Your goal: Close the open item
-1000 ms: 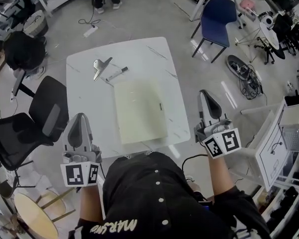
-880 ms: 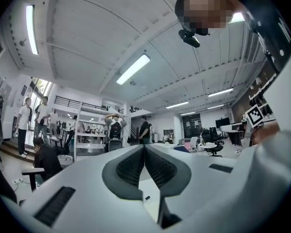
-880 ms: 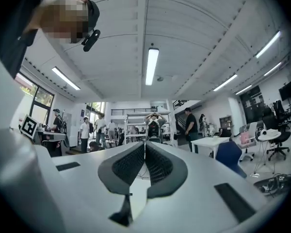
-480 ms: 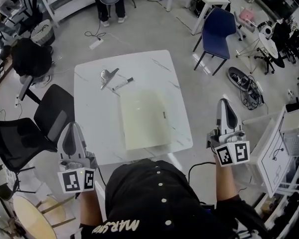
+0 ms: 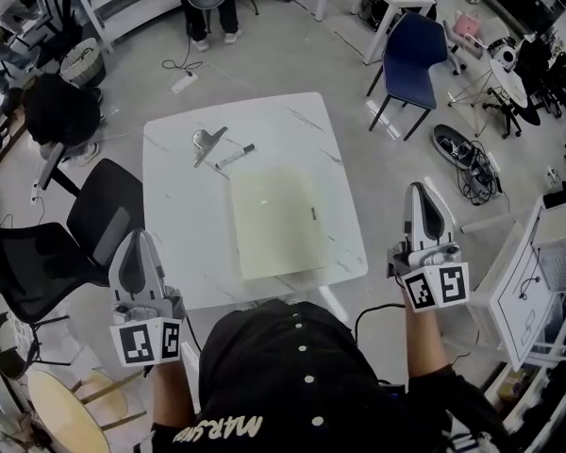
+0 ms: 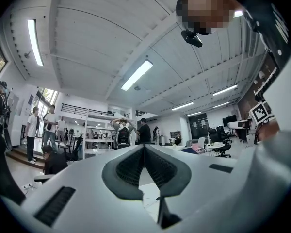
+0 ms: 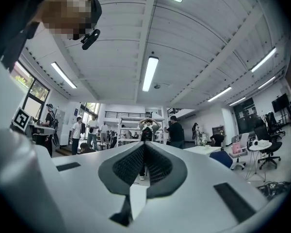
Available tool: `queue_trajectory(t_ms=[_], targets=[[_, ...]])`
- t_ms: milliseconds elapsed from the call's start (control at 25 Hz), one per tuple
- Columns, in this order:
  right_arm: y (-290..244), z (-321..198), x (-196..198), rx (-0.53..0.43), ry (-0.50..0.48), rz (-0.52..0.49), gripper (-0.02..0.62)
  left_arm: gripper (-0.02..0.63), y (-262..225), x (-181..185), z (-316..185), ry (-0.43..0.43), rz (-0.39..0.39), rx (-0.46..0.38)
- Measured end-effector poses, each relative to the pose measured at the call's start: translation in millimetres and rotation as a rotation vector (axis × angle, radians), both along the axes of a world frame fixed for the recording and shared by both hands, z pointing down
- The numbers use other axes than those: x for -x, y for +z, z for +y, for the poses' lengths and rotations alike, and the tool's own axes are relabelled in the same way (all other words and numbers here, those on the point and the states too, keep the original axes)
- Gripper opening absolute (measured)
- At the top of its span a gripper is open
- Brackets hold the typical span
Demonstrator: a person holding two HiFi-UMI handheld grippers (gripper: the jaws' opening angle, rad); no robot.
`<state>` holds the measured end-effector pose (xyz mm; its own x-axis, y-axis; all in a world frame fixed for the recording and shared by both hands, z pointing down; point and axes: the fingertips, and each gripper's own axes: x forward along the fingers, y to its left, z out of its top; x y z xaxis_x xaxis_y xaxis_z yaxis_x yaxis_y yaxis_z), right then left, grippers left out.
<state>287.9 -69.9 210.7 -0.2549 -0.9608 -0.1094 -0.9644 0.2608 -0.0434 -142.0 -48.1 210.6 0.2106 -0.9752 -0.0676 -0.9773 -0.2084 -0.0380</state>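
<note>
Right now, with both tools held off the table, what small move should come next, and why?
Probably none beyond a check: the pale folder lies flat on the table and looks closed from above. The left gripper and right gripper hang off the table's near edge, both shut and empty. I'd hold them there; nothing seems left to push.

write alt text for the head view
Seen from above, a person holds the left gripper and right gripper, both shut and empty, at either side of a white table. A pale folder lies flat on it, with a marker and a metal clip beyond.
</note>
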Motion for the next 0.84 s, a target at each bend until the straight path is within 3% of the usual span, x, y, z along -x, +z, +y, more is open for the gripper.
queue_trajectory(t_ms=[840], targets=[[0.8,2.4,20.3,0.013,-0.04,0.036,0.026,0.018,-5.7,-10.9,10.4,0.022,-0.018,-0.009]])
